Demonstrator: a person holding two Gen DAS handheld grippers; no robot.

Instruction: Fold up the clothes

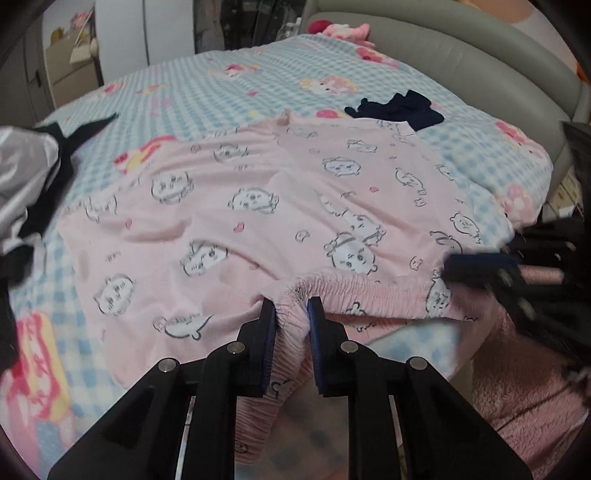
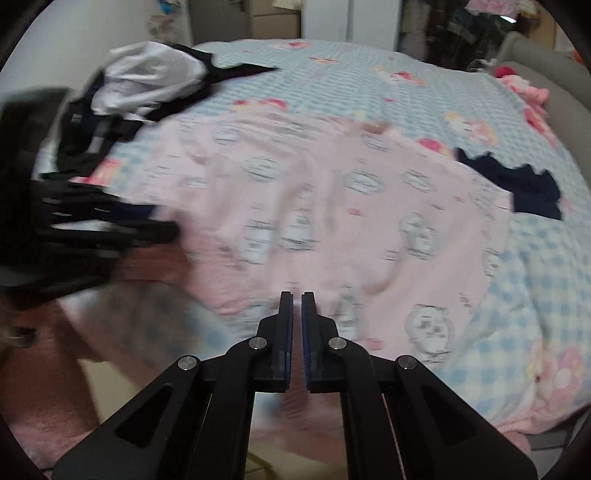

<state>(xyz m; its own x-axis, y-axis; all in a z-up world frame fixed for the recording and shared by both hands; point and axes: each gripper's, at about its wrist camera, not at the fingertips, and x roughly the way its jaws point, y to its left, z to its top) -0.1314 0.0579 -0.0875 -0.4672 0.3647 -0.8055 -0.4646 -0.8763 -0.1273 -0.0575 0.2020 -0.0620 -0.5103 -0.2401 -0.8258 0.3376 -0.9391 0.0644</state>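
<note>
The pink pajama pants (image 1: 258, 206) lie spread flat across the bed (image 1: 229, 92), legs running away from the cameras and the gathered elastic waistband (image 1: 354, 284) at the near edge, where the cloth drapes off the mattress. The left hand-held gripper (image 1: 291, 308) has its two blue-padded fingers clamped on a bunched fold of that waistband, the ruffled fabric squeezed between them. The right hand-held gripper (image 2: 297, 301) sits at the same near edge, further along the waistband; its fingers are drawn almost together with only a thin slit between them, and that view is too blurred to tell whether cloth is pinched there. In the left wrist view the right hand-held gripper appears as a dark smear at the right end of the waistband. Beyond the pants the bed has open room toward the headboard (image 1: 461, 48), a grey padded curve at the far side. A small dark navy garment (image 1: 399, 109) lies just beside the far end of the pant legs, touching or nearly touching them. A heap of silvery-white and black clothes (image 2: 147, 85) rests near the left edge of the bed, close to the pants. The pants are soft pink knit printed with outlined cartoon faces; the bed cover is a fuzzy blue-and-white check with pink characters. A pink plush toy (image 1: 343, 27) lies by the headboard.
</note>
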